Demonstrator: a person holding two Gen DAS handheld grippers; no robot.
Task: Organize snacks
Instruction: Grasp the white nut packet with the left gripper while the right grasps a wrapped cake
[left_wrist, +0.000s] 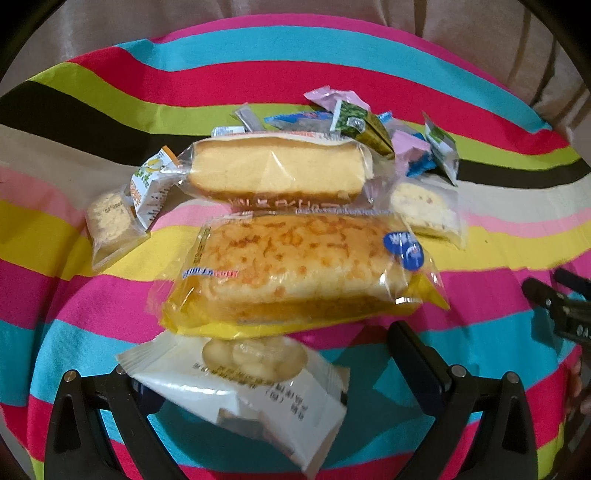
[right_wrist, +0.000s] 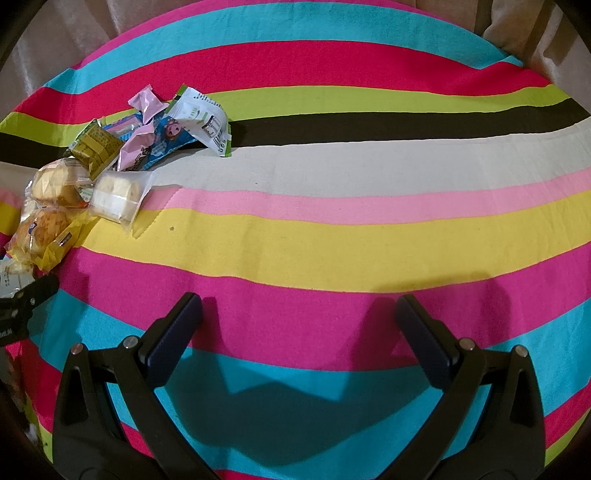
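On the striped cloth: wrapped snacks sit grouped together; the rest of the cloth (right_wrist: 332, 236) is bare bands of colour.
Left gripper (left_wrist: 258, 373): jaws spread wide, with a white packet (left_wrist: 243, 391) showing pale round pieces lying between them; it touches the left finger, but the right finger stands apart from it, so nothing is pinched.
White packet: tilted and blurred, nearest the camera, just below the yellow-wrapped cake.
Yellow-wrapped cake (left_wrist: 295, 269): browned top, blue label, lying flat on the pink and yellow stripes.
Clear-wrapped sponge cake (left_wrist: 277, 170): directly beyond the yellow one, touching it.
Small pastry packet (left_wrist: 110, 225): left of the two cakes.
Pale cake slice (left_wrist: 424, 210): right of them.
Candy pile (left_wrist: 369, 129): small pink, green and blue wrappers heaped towards the cloth's far edge.
Right gripper (right_wrist: 299, 317): jaws wide apart, holding nothing, over bare cloth, well apart from the snacks.
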